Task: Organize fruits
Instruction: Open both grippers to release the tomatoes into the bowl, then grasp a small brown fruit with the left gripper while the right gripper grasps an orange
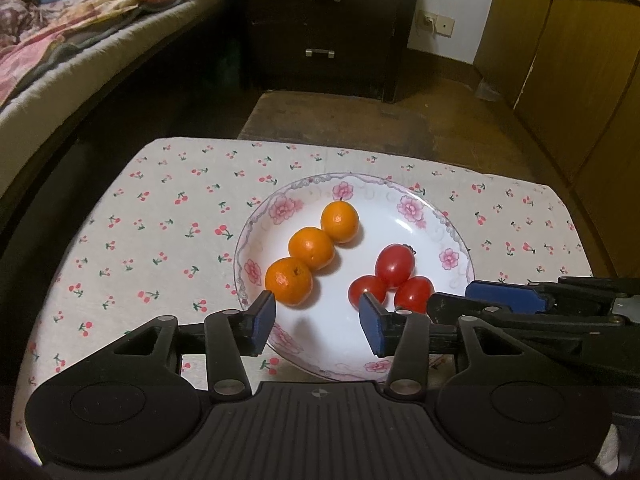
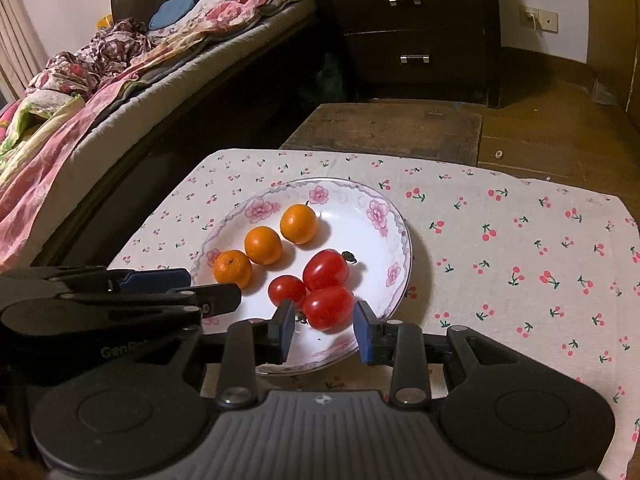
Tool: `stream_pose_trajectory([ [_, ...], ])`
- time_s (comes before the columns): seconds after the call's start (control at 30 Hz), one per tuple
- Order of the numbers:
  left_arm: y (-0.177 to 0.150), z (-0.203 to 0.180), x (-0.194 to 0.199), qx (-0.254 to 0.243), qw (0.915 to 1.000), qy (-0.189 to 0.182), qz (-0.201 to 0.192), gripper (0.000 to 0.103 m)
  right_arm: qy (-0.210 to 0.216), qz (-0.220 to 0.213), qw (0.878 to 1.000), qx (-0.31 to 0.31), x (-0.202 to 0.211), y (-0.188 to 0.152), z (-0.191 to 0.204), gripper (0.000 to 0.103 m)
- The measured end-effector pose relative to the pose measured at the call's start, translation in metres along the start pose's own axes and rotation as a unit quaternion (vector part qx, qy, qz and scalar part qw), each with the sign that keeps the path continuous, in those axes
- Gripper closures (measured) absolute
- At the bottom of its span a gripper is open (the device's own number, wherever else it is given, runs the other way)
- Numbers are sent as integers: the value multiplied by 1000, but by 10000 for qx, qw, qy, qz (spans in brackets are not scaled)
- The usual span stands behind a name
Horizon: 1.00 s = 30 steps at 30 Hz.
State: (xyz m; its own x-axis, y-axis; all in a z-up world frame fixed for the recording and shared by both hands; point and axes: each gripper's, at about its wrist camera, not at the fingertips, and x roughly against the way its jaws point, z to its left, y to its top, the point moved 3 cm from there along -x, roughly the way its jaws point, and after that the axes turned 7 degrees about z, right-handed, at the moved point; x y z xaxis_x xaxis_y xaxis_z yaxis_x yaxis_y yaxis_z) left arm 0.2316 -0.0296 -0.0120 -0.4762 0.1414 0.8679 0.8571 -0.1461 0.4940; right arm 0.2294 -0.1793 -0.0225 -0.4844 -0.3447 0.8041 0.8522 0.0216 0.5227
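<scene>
- My left gripper (image 1: 318, 322) hangs over the near rim of the flowered plate (image 1: 460, 236), jaws apart and empty; no pad touches fruit.
- The nearest orange (image 1: 289, 281) lies just ahead of my left-hand pad; its two fellows run away from me in a slanted row toward the far rim.
- My right gripper (image 2: 325, 330) stands beside it, jaws parted with nothing pressed between them.
- The nearest tomato (image 2: 328, 307) sits just ahead of that gap, its long axis lying across it, the other two tomatoes touching behind.
- I judge the oranges fall to my left tool and the tomatoes to my right.
</scene>
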Motion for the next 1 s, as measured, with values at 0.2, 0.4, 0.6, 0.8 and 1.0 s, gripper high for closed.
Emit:
stream_pose_trajectory([
  [0.2, -1, -1, 3, -14, 10000, 0, -18, 47, -11, 0, 10000, 15, 3, -2, 1, 70],
  [0.4, -3, -1, 9, -12, 10000, -12, -73, 47, -1, -36, 10000, 21, 9, -3, 3, 70],
  [0.6, -9, -3, 18, -83, 9999, 31, -124, 48, 7, -48, 10000, 49, 16, -9, 8, 70],
  [0.8, -18, -6, 23, -126, 9999, 0, -96, 48, -1, -20, 10000, 14, 22, -18, 9, 70],
  [1.0, -27, -7, 29, -164, 9998, -13, -76, 48, -17, 20, 10000, 16, 28, -27, 12, 70],
])
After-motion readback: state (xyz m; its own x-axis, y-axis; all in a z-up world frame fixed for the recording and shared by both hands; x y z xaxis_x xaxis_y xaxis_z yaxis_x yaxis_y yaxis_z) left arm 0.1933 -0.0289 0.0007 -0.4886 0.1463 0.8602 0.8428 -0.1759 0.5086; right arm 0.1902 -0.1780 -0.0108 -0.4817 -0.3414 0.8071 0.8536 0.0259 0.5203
